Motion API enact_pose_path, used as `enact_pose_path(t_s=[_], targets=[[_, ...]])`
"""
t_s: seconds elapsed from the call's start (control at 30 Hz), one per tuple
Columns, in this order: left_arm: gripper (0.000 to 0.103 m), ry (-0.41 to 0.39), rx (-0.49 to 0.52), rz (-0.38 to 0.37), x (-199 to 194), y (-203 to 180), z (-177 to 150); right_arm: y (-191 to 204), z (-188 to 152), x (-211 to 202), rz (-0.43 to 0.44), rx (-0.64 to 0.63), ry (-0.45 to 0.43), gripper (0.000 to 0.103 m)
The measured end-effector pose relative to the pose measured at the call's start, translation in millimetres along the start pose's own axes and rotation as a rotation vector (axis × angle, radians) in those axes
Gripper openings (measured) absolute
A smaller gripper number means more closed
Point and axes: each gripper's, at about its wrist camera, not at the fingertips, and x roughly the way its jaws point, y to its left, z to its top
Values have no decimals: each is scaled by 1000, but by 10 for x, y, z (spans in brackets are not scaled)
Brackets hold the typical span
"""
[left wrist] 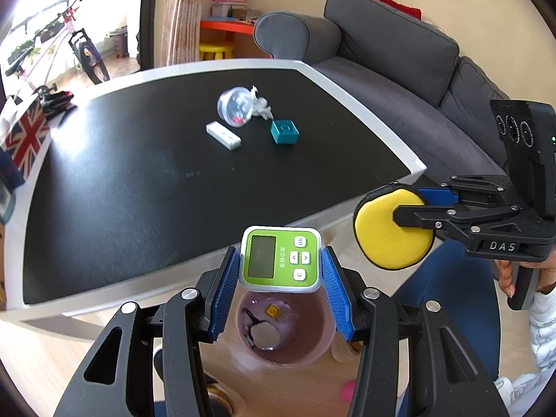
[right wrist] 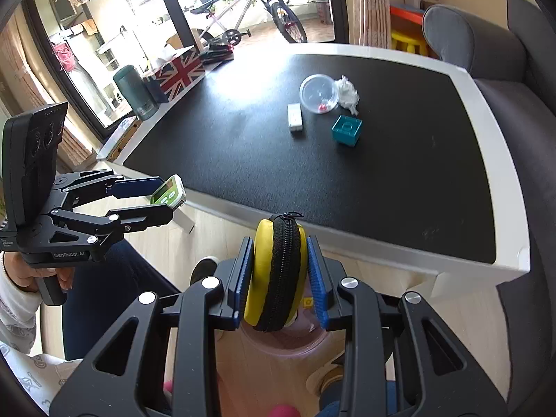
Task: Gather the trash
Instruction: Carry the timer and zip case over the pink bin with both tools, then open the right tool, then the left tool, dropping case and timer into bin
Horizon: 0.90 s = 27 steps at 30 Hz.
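My left gripper (left wrist: 280,271) is shut on a green keypad device (left wrist: 280,259) and holds it just above a pink translucent bin (left wrist: 312,344) on the floor, off the table's near edge. The bin holds a few small items. My right gripper (right wrist: 280,278) is shut on a round yellow zip pouch (right wrist: 278,274), also above the bin's rim (right wrist: 288,344). The pouch shows at the right in the left wrist view (left wrist: 385,232). On the black table (left wrist: 139,180) lie a clear plastic lid (left wrist: 234,106), a crumpled tissue (left wrist: 260,104), a white stick-shaped item (left wrist: 223,135) and a teal block (left wrist: 284,132).
A grey sofa (left wrist: 399,69) stands right of the table. A Union Jack tissue box (right wrist: 179,71) and a green flask (right wrist: 133,92) sit at the table's far left edge. A bicycle (right wrist: 250,10) stands beyond. The person's legs are beside the bin.
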Motion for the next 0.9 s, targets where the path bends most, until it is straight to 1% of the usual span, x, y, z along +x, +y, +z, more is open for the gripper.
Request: enact_pose_path(t_s=[0.17, 0.4, 0.5, 0.53, 0.57, 0.63, 0.73, 0.9], targets=[[47, 20, -11, -18, 33, -54, -127, 24, -108, 44, 10, 8, 20, 30], [47, 14, -13, -23, 5, -67, -129, 58, -100, 42, 26, 2, 21, 30], [47, 11, -9, -22, 0, -72, -114, 67, -87, 51, 41, -2, 23, 33], [47, 11, -8, -21, -1, -73, -113, 63, -85, 54, 38, 1, 23, 42], [47, 12, -7, -22, 1, -73, -113, 53, -82, 56, 35, 6, 22, 67], [47, 15, -6, -22, 6, -71, -113, 38, -85, 40, 38, 17, 8, 86], [47, 18, -5, -25, 5, -74, -111, 5, -75, 25, 24, 30, 2, 92], [47, 26, 4, -31, 20, -93, -110, -49, -76, 7, 6, 54, -8, 94]])
